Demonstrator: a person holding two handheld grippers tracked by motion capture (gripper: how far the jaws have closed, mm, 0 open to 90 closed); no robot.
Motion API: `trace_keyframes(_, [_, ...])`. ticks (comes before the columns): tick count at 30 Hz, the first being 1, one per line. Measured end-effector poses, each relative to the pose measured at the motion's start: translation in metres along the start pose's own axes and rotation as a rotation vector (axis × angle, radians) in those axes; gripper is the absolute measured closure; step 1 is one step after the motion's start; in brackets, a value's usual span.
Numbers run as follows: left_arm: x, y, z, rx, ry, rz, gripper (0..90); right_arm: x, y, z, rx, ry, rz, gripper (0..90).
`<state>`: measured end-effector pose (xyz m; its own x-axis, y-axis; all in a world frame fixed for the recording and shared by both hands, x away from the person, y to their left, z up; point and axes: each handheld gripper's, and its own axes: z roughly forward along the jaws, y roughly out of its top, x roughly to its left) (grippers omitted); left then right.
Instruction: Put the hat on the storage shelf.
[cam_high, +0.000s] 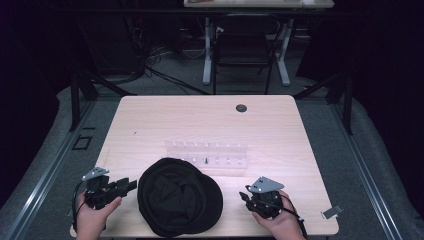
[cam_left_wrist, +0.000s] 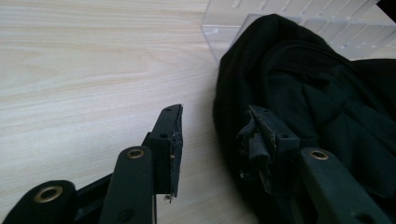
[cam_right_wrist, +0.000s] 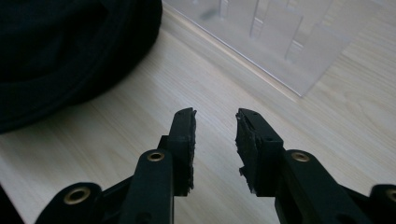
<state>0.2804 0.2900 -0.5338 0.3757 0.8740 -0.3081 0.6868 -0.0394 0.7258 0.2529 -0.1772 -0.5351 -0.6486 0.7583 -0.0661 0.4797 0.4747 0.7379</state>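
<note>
The black hat (cam_high: 179, 196) lay upside down at the near edge of the table (cam_high: 150, 120), between the two grippers, with its hollow side up and its brim toward the right. It looked soft and light, made of floppy cloth that would bend and sag when lifted, not something that could break. The best place to grab it seemed to be the thick edge around its opening, or the flatter brim, which looked a bit stiffer. The left gripper (cam_high: 125, 186) sat just beside the hat's left edge with its jaws spread apart and holding nothing. The right gripper (cam_high: 246, 196) waited near the brim, jaws spread too and empty. A clear plastic rack (cam_high: 210, 154) stood just behind the hat.
</note>
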Motion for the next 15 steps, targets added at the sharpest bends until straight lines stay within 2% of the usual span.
trace_keyframes(2, [-0.003,0.001,0.0,0.015,-0.013,0.01,57.0,0.002,0.002,-0.001,-0.02,0.017,0.012,67.2])
trace_keyframes(5, [-0.005,0.002,0.002,0.013,-0.017,0.008,57.0,0.004,0.007,-0.005,-0.049,0.057,0.032,67.7])
trace_keyframes(6, [-0.006,0.002,0.003,0.013,-0.018,0.008,57.0,0.004,0.007,-0.005,-0.049,0.057,0.032,67.7])
trace_keyframes(9, [-0.006,0.002,0.006,0.035,-0.024,0.008,59.1,0.008,0.011,-0.007,-0.074,0.099,0.052,67.7])
trace_keyframes(12, [-0.006,0.001,0.009,0.036,-0.033,0.001,62.6,0.015,0.015,-0.009,-0.095,0.128,0.049,65.2])
trace_keyframes(15, [-0.007,0.0,0.013,0.069,-0.057,0.002,65.7,0.022,0.018,-0.009,-0.109,0.17,0.043,64.1])
